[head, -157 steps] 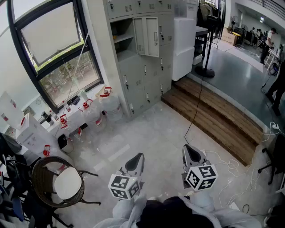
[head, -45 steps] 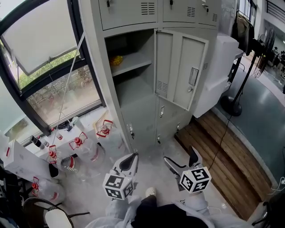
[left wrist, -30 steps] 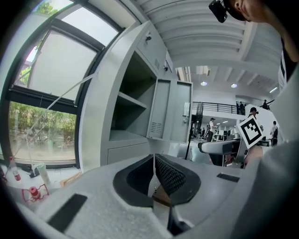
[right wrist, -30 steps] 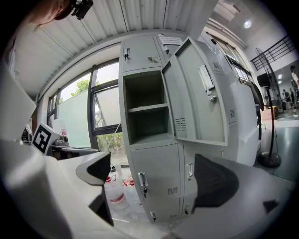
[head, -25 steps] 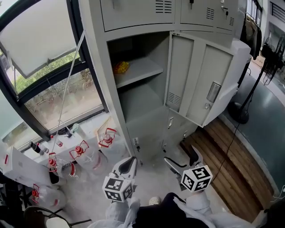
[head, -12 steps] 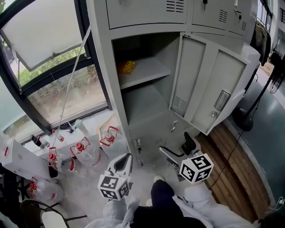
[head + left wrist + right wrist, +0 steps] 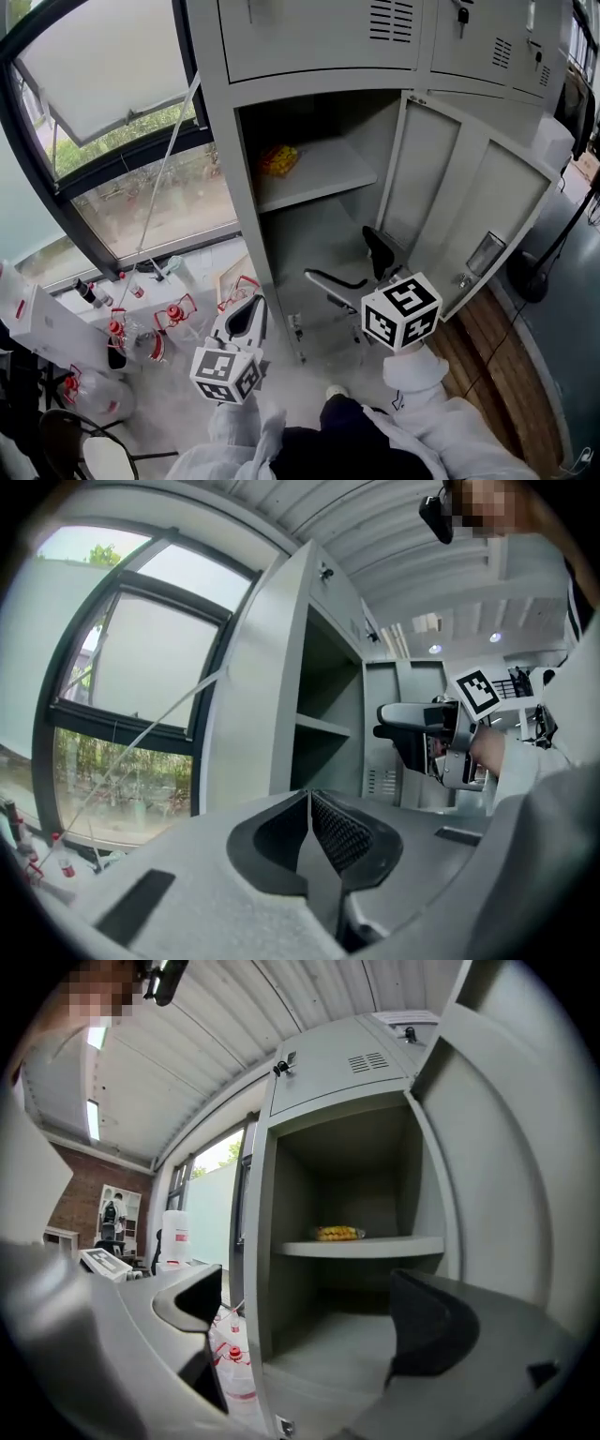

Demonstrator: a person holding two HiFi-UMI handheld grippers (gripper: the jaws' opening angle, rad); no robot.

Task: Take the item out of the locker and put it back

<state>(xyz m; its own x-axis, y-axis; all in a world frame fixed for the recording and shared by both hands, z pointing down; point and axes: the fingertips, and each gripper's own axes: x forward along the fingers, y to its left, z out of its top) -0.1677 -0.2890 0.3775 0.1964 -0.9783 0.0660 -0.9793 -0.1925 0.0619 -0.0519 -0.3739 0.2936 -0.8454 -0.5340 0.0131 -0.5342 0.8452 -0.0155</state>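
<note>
The grey locker stands with its door swung open to the right. A yellow and red packet lies at the back left of the inner shelf; the right gripper view also shows this packet on the shelf. My right gripper is open, raised in front of the lower compartment, below and right of the packet. Low at the locker's left foot, my left gripper is shut with nothing in it; its closed jaws face the locker's side.
A large window fills the left. Several red-capped water jugs and bottles stand on the floor below it. A chair is at the bottom left. A wooden step runs along the right.
I have come close to the locker, which now fills the view. My right gripper has risen from floor height to the open compartment. The left gripper stays low and shut.
</note>
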